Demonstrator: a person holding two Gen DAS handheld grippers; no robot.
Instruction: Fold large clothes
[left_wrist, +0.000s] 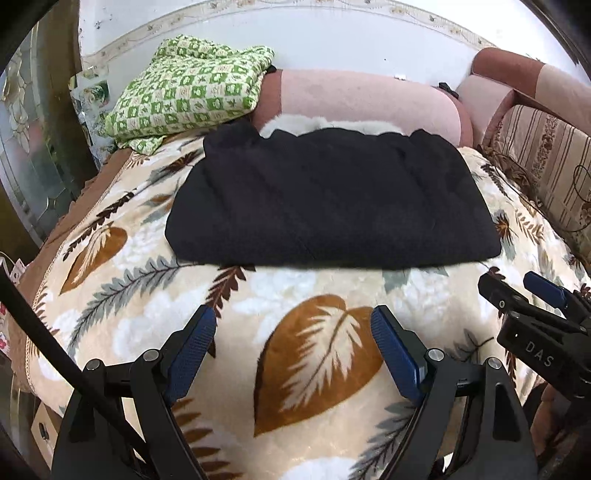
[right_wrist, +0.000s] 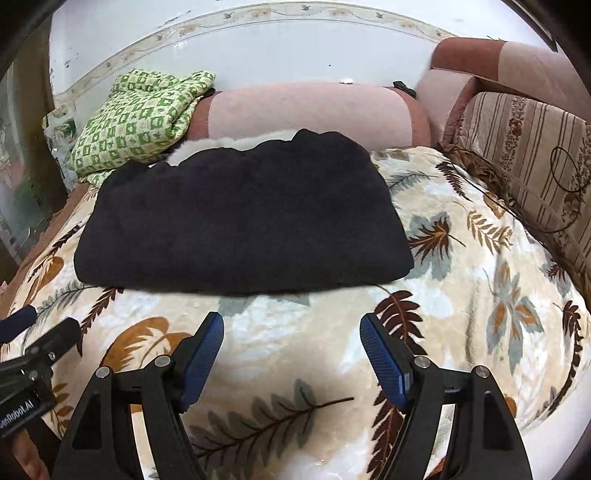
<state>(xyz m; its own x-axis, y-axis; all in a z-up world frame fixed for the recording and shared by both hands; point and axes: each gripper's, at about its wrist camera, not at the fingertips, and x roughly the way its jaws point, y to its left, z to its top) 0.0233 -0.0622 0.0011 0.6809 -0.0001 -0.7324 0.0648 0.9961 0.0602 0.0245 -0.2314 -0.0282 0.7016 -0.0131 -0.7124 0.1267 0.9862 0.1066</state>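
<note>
I see the black garment (left_wrist: 332, 199) lying folded into a flat rectangle on the leaf-print blanket (left_wrist: 317, 354) — white fur trim (left_wrist: 325, 123) at its far edge, against the pink bolster (left_wrist: 369, 99). My left hand-held gripper (left_wrist: 293, 334) and right hand-held gripper (right_wrist: 291, 334) both hover short of it, released and empty — a green checked cloth (left_wrist: 184, 88) sits far left

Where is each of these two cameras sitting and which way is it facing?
Left wrist: on the left gripper, looking forward over the leaf blanket at the black garment; its open blue fingers show, right gripper at the right edge.
Right wrist: on the right gripper, same direction; left gripper at the left edge.
Both share the garment, the green checked cloth and the pink bolster.
</note>
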